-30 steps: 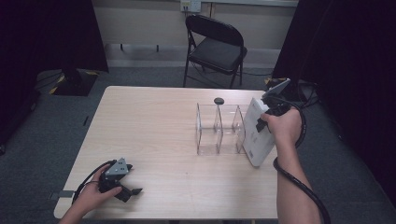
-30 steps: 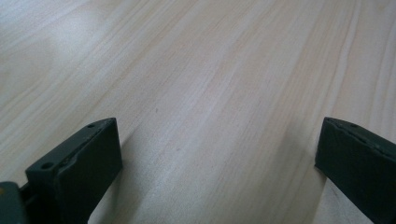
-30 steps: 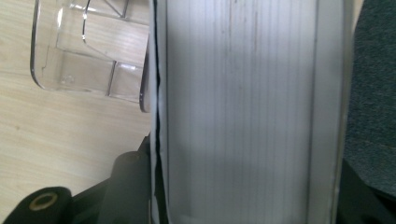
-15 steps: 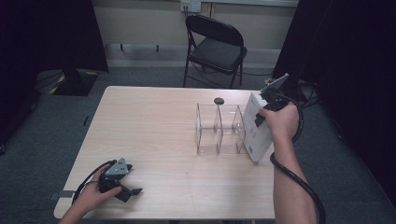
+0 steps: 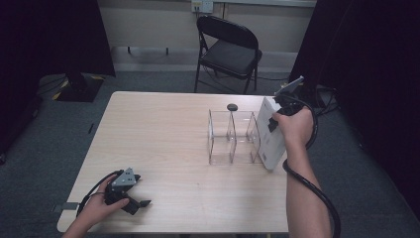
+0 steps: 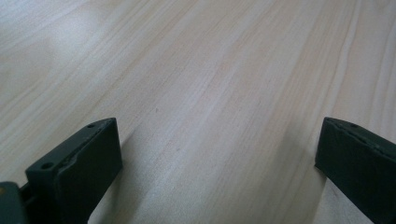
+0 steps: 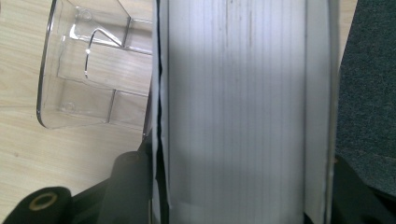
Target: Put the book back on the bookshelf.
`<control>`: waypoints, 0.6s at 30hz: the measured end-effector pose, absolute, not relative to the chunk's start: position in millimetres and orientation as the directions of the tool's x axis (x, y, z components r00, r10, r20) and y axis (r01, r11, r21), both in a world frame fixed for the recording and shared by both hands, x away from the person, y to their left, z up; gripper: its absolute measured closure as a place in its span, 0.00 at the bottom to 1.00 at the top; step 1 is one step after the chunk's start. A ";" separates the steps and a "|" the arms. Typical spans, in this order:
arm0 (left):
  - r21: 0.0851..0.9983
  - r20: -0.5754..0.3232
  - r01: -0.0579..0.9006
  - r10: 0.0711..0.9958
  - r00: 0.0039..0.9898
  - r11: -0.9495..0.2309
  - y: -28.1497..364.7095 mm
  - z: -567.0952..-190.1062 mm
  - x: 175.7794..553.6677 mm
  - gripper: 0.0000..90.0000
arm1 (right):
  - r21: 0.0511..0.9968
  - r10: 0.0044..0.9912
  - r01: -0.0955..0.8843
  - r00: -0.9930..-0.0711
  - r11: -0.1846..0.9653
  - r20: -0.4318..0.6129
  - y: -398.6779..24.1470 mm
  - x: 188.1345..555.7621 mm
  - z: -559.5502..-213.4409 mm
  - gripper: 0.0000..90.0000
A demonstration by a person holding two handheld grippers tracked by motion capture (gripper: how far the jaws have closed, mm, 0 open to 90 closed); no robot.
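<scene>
At the table's right edge — right gripper clamps white box beside clear organizer | left gripper gapes wide — nothing in it, resting on table

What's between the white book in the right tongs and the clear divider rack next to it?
Nothing visible. The white book, clamped in the right tongs, stands at the right end of the clear rack, with only bare table around.
</scene>
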State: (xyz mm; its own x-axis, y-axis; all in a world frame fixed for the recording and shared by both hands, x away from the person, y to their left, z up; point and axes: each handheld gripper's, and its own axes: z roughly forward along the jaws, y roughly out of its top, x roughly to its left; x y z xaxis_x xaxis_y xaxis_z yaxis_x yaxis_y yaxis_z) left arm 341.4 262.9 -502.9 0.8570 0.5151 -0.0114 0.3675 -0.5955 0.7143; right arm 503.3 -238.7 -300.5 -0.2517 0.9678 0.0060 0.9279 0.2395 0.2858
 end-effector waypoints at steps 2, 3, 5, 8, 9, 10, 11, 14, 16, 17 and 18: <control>0.715 -0.012 0.368 0.516 0.857 -0.595 262.9 -502.9 341.4 0.00 | 0.285 0.967 0.928 -0.253 0.241 0.005 -237.7 504.4 -300.9 0.58; 0.714 -0.011 0.368 0.515 0.857 -0.595 262.9 -502.9 341.4 0.00 | 0.286 0.968 0.928 -0.252 0.240 0.006 -237.0 505.0 -301.2 0.58; 0.715 -0.011 0.367 0.515 0.857 -0.595 262.9 -502.9 341.4 0.00 | 0.288 0.967 0.926 -0.254 0.243 0.002 -235.9 506.3 -300.9 0.58; 0.717 -0.013 0.369 0.518 0.855 -0.592 262.7 -503.1 341.2 0.00 | 0.291 0.967 0.925 -0.254 0.243 0.001 -234.3 508.0 -300.1 0.58; 0.716 -0.013 0.370 0.518 0.855 -0.592 262.7 -503.1 341.2 0.00 | 0.288 0.967 0.926 -0.257 0.246 -0.001 -233.5 508.8 -299.9 0.58; 0.717 -0.013 0.369 0.518 0.855 -0.591 262.7 -503.1 341.2 0.00 | 0.288 0.967 0.926 -0.256 0.245 0.001 -232.5 509.7 -299.9 0.58; 0.717 -0.013 0.369 0.518 0.855 -0.592 262.7 -503.1 341.2 0.00 | 0.285 0.965 0.925 -0.261 0.251 -0.003 -232.0 510.5 -299.6 0.58; 0.717 -0.013 0.369 0.518 0.855 -0.591 262.7 -503.1 341.2 0.00 | 0.290 0.965 0.923 -0.260 0.251 -0.007 -229.7 513.8 -299.8 0.58; 0.717 -0.014 0.370 0.518 0.855 -0.592 262.7 -503.1 341.2 0.00 | 0.305 0.965 0.918 -0.262 0.253 -0.012 -228.4 515.6 -300.2 0.58; 0.717 -0.014 0.369 0.518 0.855 -0.591 262.7 -503.1 341.2 0.00 | 0.299 0.964 0.918 -0.267 0.260 -0.018 -227.4 516.8 -300.1 0.58; 0.717 -0.013 0.369 0.518 0.855 -0.591 262.7 -503.1 341.2 0.00 | 0.300 0.965 0.919 -0.263 0.256 -0.019 -226.3 517.7 -300.2 0.58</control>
State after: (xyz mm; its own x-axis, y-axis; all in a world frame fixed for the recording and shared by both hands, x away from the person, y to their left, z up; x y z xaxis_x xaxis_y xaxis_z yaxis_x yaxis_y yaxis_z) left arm 341.2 262.7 -503.1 0.8552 0.5182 -0.0131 0.3693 -0.5913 0.7169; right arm 517.7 -226.3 -300.2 -0.2629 0.9646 -0.0191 0.9189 0.2564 0.2998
